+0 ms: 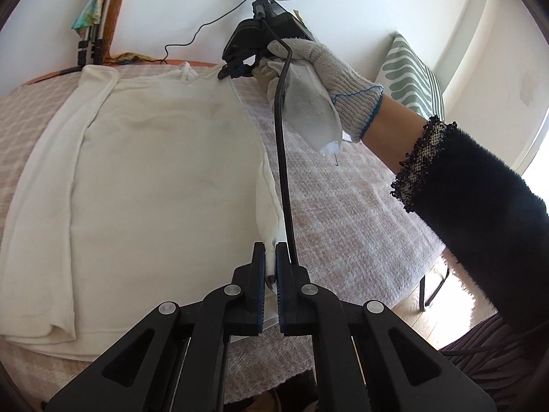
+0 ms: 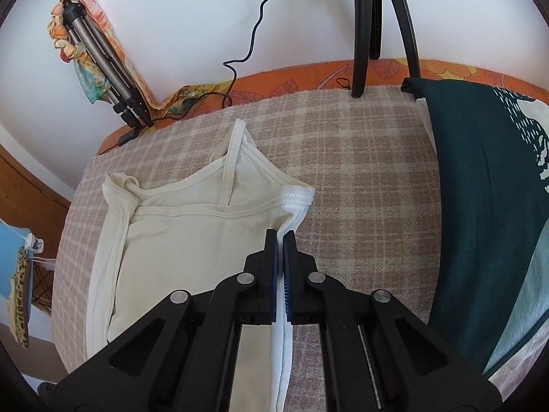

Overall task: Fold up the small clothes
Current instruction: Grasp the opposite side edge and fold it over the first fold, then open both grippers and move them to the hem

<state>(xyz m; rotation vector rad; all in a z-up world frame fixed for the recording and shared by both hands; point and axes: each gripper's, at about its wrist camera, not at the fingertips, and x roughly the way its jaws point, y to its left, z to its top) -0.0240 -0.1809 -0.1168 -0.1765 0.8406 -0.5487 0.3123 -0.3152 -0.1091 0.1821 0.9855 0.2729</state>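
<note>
While both tools bite down on cloth, the left gripper pinches the lower part of the right-hand side edge of a cream camisole, its padded jaws closed on a thick rolled hem. Further along that same edge, the right gripper is clamped on the side seam just below the armpit corner, held by a hand in a knitted work glove.

The camisole lies flat on a bed covered in a pink-and-beige checked blanket, its long axis running away from the left gripper toward the thin straps near the far edge. Its body spreads to the left of both grippers, so a lengthwise fold would likely carry the held edge leftward across the cloth. Its left side already looks doubled over.

The fabric seems soft, thin and ribbed at the trim. A dark green garment rests on the bed's right edge, well apart.
</note>
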